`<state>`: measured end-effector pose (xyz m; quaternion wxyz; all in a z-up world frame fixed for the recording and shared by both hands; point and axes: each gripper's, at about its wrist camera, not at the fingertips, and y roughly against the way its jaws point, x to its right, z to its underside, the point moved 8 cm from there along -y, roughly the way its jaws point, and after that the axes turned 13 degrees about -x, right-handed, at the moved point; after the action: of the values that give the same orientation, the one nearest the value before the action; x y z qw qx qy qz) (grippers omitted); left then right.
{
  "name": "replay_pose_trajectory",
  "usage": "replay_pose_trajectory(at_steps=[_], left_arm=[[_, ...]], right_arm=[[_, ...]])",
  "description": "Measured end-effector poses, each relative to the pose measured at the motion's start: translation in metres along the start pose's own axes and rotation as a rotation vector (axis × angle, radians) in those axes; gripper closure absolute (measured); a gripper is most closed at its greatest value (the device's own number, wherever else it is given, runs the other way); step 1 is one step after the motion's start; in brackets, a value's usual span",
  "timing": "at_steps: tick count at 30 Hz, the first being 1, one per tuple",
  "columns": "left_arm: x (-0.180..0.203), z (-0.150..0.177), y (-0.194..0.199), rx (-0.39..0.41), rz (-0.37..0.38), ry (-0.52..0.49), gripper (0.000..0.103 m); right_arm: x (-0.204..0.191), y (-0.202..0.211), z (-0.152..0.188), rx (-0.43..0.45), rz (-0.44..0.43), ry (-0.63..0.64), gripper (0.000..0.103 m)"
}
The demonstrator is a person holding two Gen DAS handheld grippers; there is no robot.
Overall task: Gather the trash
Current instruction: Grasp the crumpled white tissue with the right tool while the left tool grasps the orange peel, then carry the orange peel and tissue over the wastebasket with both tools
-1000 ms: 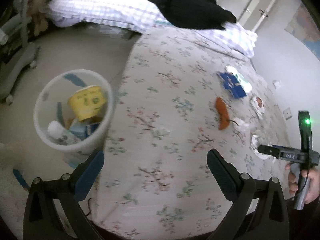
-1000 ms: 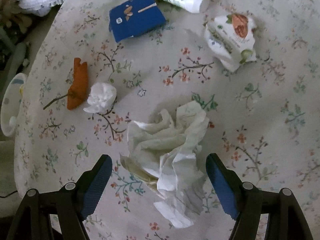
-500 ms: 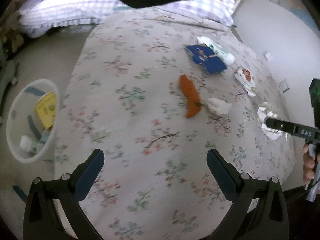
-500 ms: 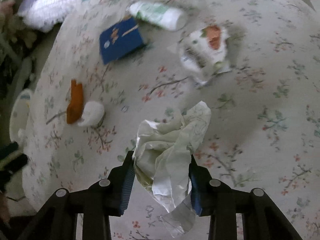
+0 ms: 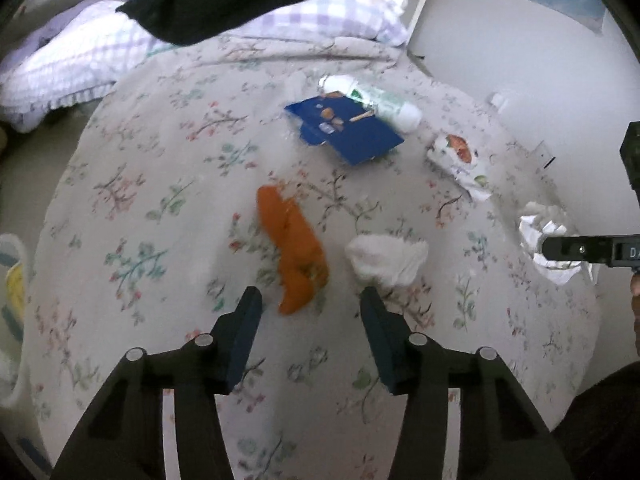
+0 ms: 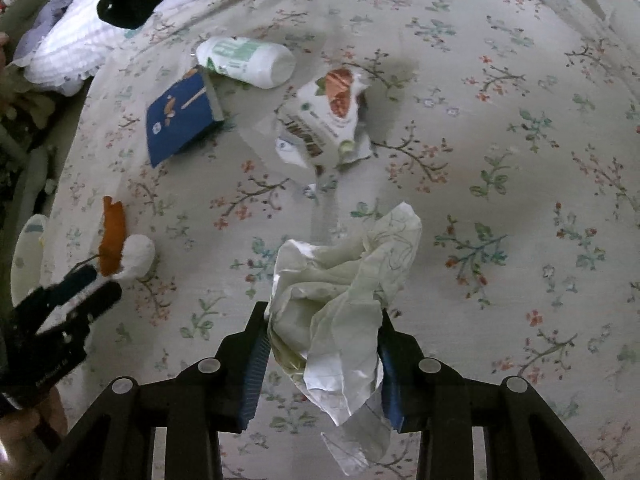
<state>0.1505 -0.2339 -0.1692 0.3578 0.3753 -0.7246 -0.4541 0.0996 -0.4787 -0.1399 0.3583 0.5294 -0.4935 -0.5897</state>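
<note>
Left fingers [image 5: 310, 300] closing around orange peel [image 5: 294, 254]; right fingers [image 6: 322, 340] clamp crumpled paper [image 6: 340, 292].

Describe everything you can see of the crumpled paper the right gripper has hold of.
The crumpled paper is a white to pale greenish wad, heavily creased, with faint line markings on one upper flap. It looks thin, like wrapping paper or a tissue sheet. The right gripper is shut on it, its blue-padded fingers pressing both sides of the wad. One flap sticks up past the fingertips and a loose tail hangs below them. It sits above the floral bedspread; whether it still touches the cover cannot be told.
</note>
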Motion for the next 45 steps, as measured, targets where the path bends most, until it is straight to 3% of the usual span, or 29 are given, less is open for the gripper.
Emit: replay_pose_trajectory(at_steps=[3,5,8,16,23,33,45], left_arm=[[0.001,-0.005,-0.003,0.019,-0.023,-0.008,0.060],[0.000,-0.009,-0.004,0.025,-0.026,-0.003,0.076],[-0.002,-0.011,-0.004,0.028,-0.024,-0.001,0.079],[-0.005,-0.006,0.009,0.045,-0.063,-0.042,0.082],[-0.029,0.002,0.031,0.071,-0.078,-0.012,0.082],[-0.077,0.017,0.064,0.108,-0.093,0.082,0.082],[-0.165,0.049,0.104,0.152,-0.124,0.264,0.082]], right_arm=[[0.005,-0.002,-0.002,-0.006,0.011,-0.002,0.061],[0.007,-0.003,-0.004,-0.007,0.018,-0.004,0.061],[0.007,-0.001,-0.007,-0.005,0.020,-0.004,0.061],[-0.004,0.002,-0.013,0.008,0.022,0.009,0.061],[-0.026,0.003,-0.018,0.018,0.019,0.031,0.061],[-0.085,-0.001,-0.025,0.024,0.010,0.107,0.061],[-0.184,-0.012,-0.039,0.027,-0.025,0.229,0.061]])
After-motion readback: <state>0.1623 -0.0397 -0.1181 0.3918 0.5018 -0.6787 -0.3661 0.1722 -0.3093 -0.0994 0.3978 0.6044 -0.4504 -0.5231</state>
